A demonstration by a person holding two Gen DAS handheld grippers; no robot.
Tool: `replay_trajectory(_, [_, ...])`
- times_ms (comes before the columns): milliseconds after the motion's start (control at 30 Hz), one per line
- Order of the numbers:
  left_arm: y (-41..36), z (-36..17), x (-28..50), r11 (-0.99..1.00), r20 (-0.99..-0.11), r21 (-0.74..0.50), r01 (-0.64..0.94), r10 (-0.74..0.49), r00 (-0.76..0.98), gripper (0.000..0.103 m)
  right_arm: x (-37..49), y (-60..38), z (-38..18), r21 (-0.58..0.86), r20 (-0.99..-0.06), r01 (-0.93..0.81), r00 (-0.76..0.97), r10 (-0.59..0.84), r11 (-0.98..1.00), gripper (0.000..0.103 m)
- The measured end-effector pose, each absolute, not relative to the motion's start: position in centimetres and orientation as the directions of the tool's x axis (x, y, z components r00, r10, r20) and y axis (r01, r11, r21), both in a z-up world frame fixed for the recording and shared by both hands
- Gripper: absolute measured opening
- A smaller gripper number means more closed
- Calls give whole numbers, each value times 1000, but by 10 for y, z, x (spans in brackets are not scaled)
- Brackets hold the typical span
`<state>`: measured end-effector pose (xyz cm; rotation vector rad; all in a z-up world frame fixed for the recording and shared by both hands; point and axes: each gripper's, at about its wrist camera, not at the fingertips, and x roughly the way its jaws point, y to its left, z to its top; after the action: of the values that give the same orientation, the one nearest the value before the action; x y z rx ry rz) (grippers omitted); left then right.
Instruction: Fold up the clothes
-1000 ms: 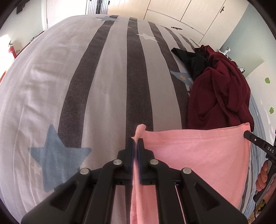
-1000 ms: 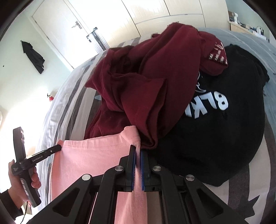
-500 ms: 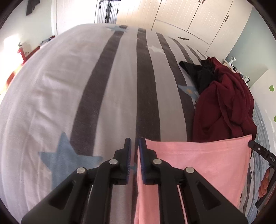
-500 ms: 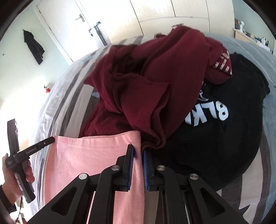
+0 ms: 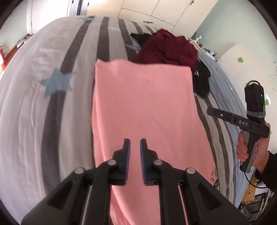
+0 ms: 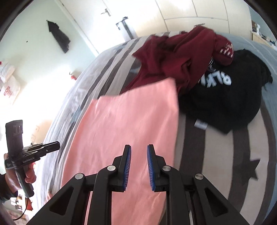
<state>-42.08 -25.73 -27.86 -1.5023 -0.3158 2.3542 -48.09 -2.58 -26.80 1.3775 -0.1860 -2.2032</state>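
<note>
A pink garment [image 5: 143,103] [image 6: 129,117] lies flat on the bed as a long smooth panel, its far edge against a heap of clothes. My left gripper [image 5: 135,141] hovers over the panel's near part, open by a small gap with nothing between the pads. My right gripper [image 6: 139,147] hangs above the pink cloth's right side, open and empty too. Each wrist view also catches the other gripper, held in a hand: the right gripper [image 5: 210,110] at the right of the left wrist view, the left gripper [image 6: 57,145] at the left of the right wrist view.
A crumpled maroon garment [image 5: 166,46] [image 6: 181,57] and a black one with white letters [image 6: 225,97] are piled at the far right of the bed. The bed cover [image 5: 34,112] is grey with dark stripes and stars. White wardrobe doors [image 6: 199,10] stand behind the bed.
Both grippers let go of the pink garment's far corners, opened and drew back toward its near end. The garment now lies flat and folded.
</note>
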Motion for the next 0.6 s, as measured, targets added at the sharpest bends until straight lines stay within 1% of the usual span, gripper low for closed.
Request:
replay_trajectory(33, [-255,-285,-408,-921,-838,-361,-148,390,-381,8,-464,-30,-273,397,-794,373,-319,-517,-839,17])
replay_trajectory(167, [-252,-312,-363,-940,-875,-317,-128,342,-344,8,-406,-44,-290,413,-800,384,-280,-530,-826,17])
replay_trajectory(233, [-261,-326,-350,-959,-895,-262,-109,283,-345,7,-389,-42,-303,400,-816,373,-271,-511,-837,17])
replay_trajectory(300, [-274,-332,-344,-967,-900,-238,-90,254,-355,4,-388,-41,-319,395,-830,341,-266,-491,-853,17])
replay_trajectory(367, [-288,-331,-344,-975,-905,-216,-42,216,-366,3,-399,-31,-336,415,-827,297,-271,-493,-860,16])
replay_trajectory(433, [-303,-324,-343,-979,-905,-200,25,175,-388,3,-398,-19,-339,443,-814,261,-284,-507,-857,15])
replay_trajectory(467, [-306,-319,-343,-977,-900,-211,41,177,-399,4,-396,-14,-338,443,-814,250,-290,-503,-861,15])
replay_trajectory(500, [-307,-313,-342,-973,-891,-226,42,189,-412,4,-395,-13,-332,437,-815,247,-299,-497,-865,17])
replay_trajectory(600, [-290,-295,-343,-974,-868,-224,-14,206,-451,4,-389,-17,-311,405,-819,253,-327,-472,-879,17])
